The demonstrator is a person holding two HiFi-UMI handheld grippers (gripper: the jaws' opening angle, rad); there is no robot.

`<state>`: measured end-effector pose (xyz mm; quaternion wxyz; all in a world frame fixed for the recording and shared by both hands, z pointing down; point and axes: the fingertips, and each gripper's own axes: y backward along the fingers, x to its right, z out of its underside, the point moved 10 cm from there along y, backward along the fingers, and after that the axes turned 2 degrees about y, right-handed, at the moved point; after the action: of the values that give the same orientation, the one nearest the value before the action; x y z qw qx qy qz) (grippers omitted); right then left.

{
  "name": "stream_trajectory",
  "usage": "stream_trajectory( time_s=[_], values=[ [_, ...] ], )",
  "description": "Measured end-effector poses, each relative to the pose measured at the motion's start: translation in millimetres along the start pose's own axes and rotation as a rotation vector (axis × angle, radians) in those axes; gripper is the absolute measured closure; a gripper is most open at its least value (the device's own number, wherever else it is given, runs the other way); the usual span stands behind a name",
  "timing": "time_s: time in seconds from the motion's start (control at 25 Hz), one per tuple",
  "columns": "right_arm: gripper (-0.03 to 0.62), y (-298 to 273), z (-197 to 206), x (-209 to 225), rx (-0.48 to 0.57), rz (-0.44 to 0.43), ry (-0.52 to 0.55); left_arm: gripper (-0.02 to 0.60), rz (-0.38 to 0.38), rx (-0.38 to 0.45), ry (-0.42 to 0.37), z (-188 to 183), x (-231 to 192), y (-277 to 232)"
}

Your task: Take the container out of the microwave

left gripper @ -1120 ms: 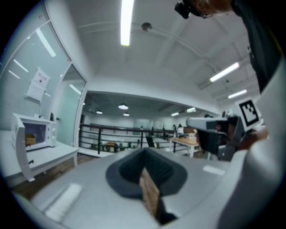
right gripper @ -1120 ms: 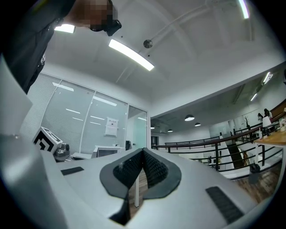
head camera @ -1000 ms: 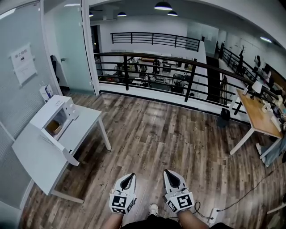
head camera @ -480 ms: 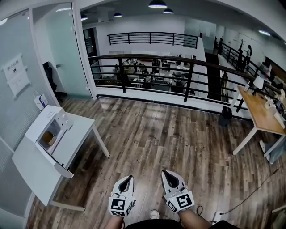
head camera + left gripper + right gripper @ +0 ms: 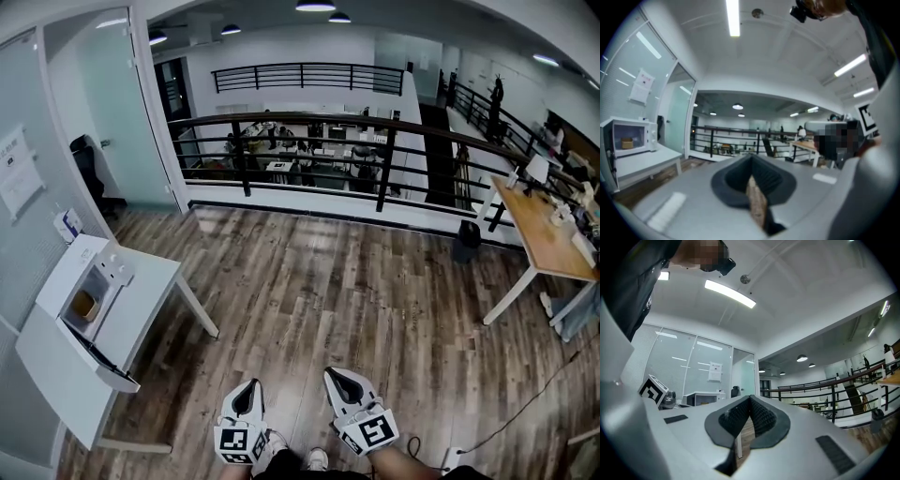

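Both grippers sit at the bottom centre of the head view, side by side and slightly apart over the wooden floor (image 5: 356, 281). The left gripper (image 5: 247, 394) has its jaws closed together with nothing held; only a thin sliver of floor shows behind them in the left gripper view. The right gripper (image 5: 343, 384) looks the same in its own view: the jaws meet at the tips and grip nothing.

The microwave (image 5: 73, 272) stands at the left edge of the head view, on a white surface (image 5: 152, 284) against a glass wall, well apart from both grippers. Its door (image 5: 101, 361) appears to hang open towards the lower left of the frame, though at this size the hinge cannot be made out. The container (image 5: 85, 305) is inside the microwave's cavity, a small brownish shape; the left gripper view shows it there too, at the far left of the frame.

A dark railing (image 5: 375, 127) runs across the upper middle of the head view, and a wooden desk (image 5: 542, 234) stands at the right edge. A paper notice (image 5: 19, 173) hangs on the glass at upper left.
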<state>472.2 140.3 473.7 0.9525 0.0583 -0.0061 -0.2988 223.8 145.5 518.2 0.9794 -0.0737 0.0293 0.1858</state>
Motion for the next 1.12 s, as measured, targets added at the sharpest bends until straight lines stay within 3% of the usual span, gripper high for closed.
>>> stream_trajectory(
  time_s=[0.28, 0.6, 1.12],
  values=[
    [0.595, -49.9, 1.4, 11.2, 0.009, 0.035, 0.019, 0.577, 0.025, 0.026, 0.003, -8.8, -32.7, -43.7],
    [0.595, -136.5, -2.9, 12.3, 0.043, 0.005, 0.04, 0.577, 0.012, 0.082, 0.008, -34.9, -95.5, -86.9],
    [0.595, -239.5, 10.2, -14.9, 0.033, -0.048, 0.037, 0.577, -0.025, 0.1, -0.019, -47.5, -181.5, -108.7]
  ],
)
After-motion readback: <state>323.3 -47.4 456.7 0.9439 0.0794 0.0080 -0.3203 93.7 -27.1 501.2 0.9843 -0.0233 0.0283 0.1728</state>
